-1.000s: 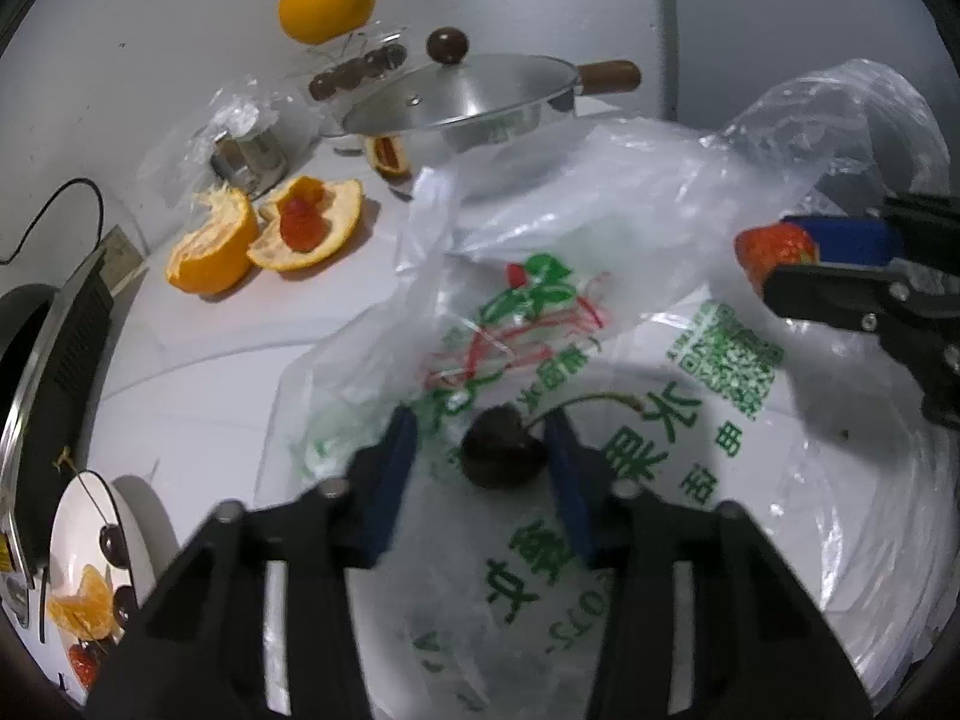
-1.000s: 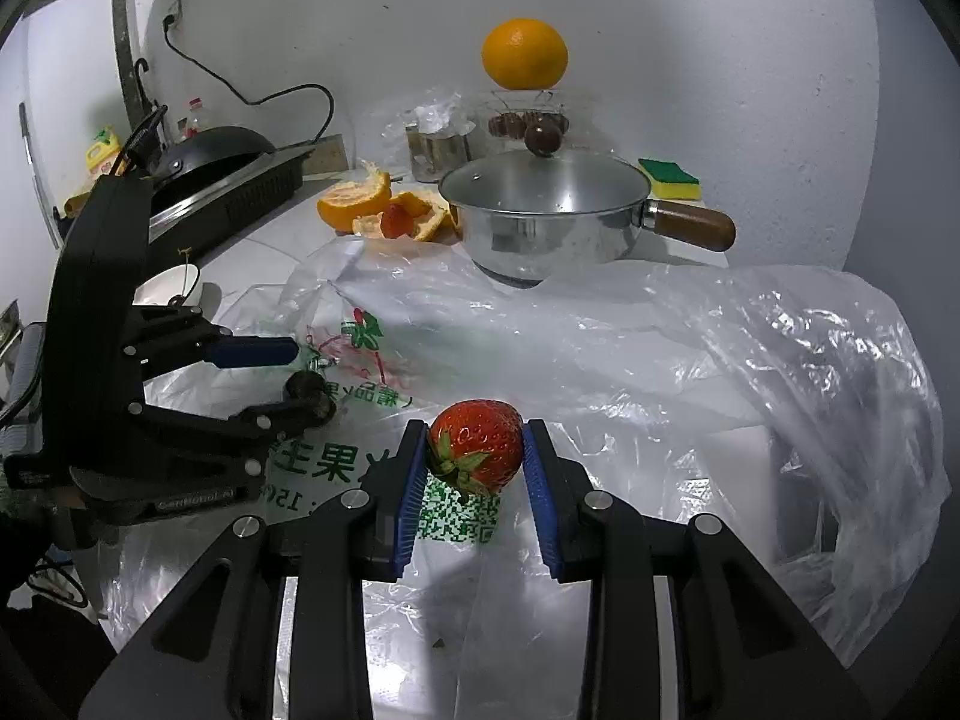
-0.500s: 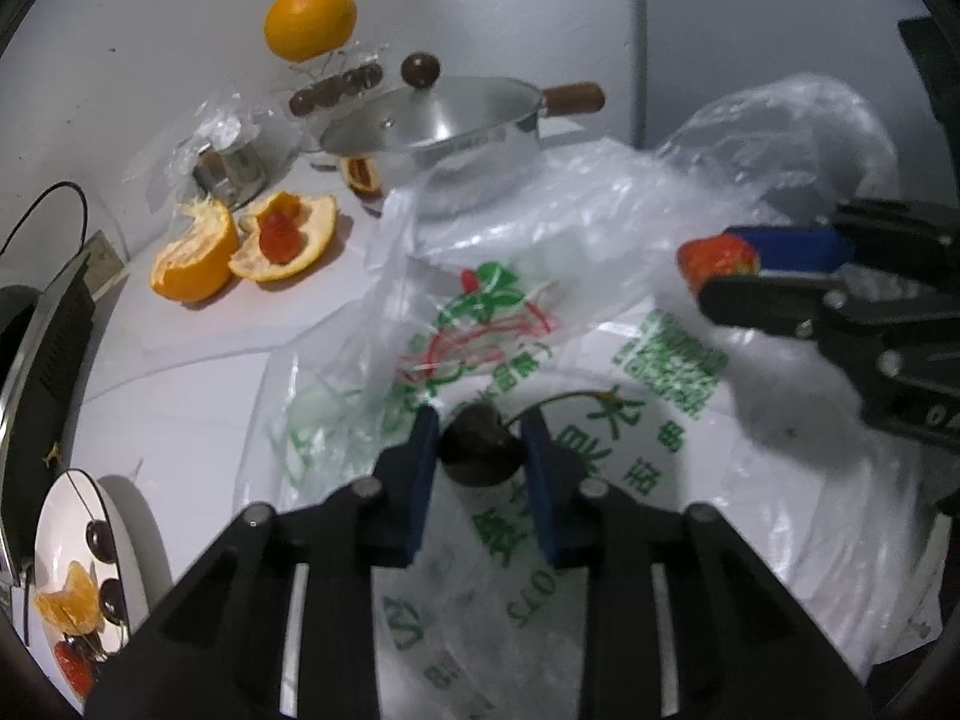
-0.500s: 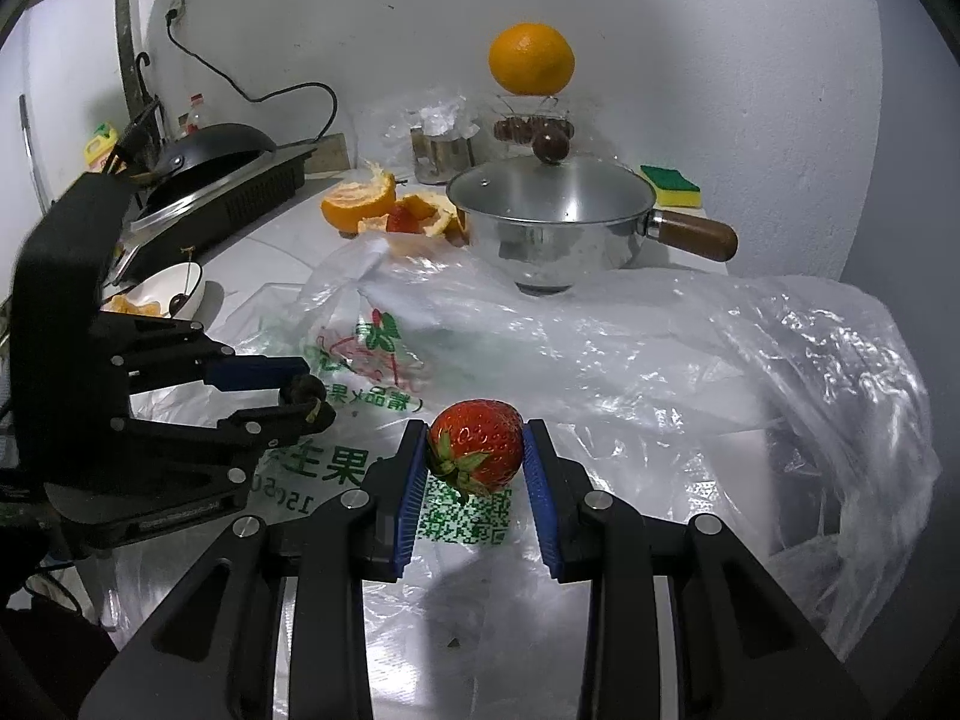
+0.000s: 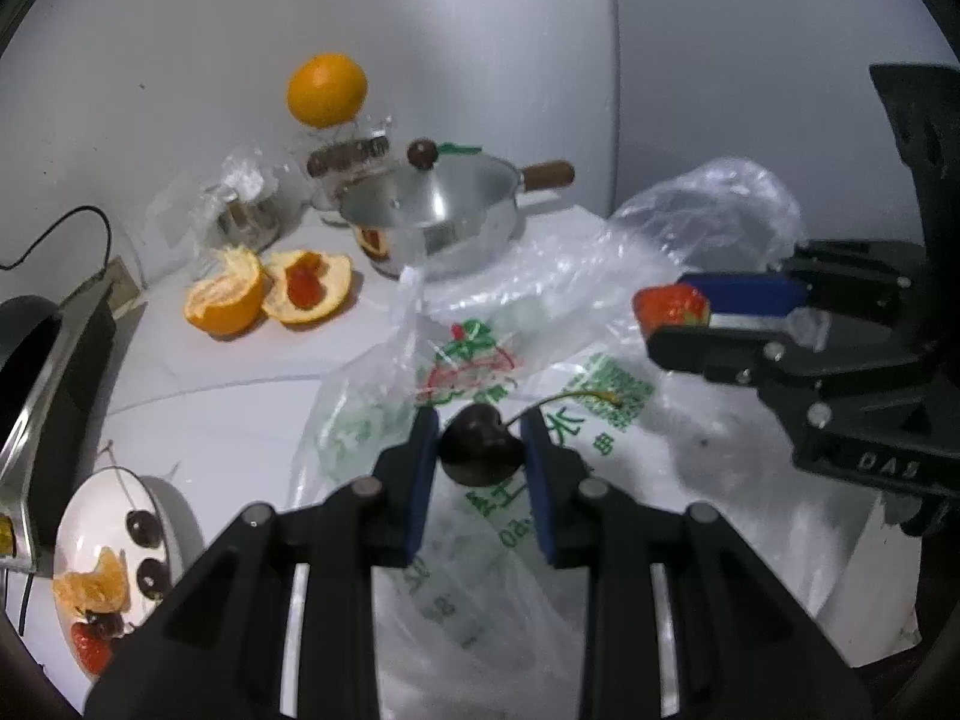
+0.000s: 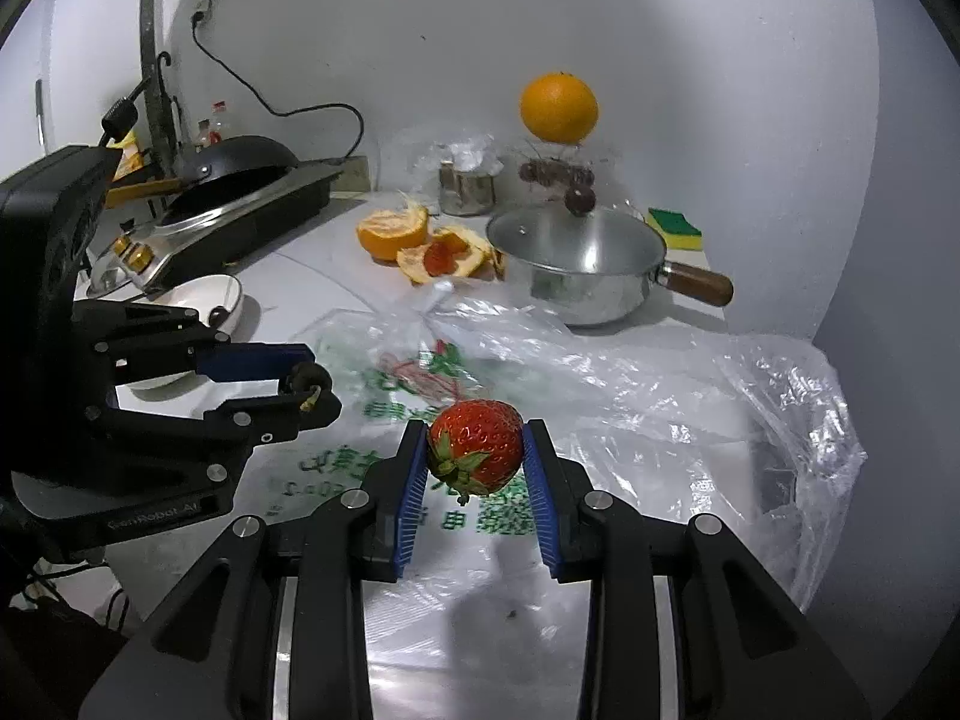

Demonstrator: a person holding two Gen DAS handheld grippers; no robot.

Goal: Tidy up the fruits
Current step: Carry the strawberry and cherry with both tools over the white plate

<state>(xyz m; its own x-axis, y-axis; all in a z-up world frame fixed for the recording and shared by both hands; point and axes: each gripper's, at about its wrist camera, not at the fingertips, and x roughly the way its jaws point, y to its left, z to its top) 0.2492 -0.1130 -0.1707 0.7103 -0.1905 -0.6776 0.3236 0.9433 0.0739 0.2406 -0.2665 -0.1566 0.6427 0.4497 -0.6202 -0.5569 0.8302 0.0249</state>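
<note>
My left gripper is shut on a dark cherry with a long stem, held above the printed plastic bag. My right gripper is shut on a red strawberry, also above the bag. The right gripper shows at the right of the left wrist view; the left one shows at the left of the right wrist view. A white bowl at lower left holds cherries, an orange segment and a strawberry; it also shows in the right wrist view.
A lidded steel pot with a wooden handle stands behind the bag. Orange peels lie beside it. A whole orange sits atop a clear stand with cherries. A stove with a black pan is at left. A sponge lies by the wall.
My left gripper closed on the cherry and lifted it off the bag. Both grippers have risen and pulled back; the right still holds the strawberry.
</note>
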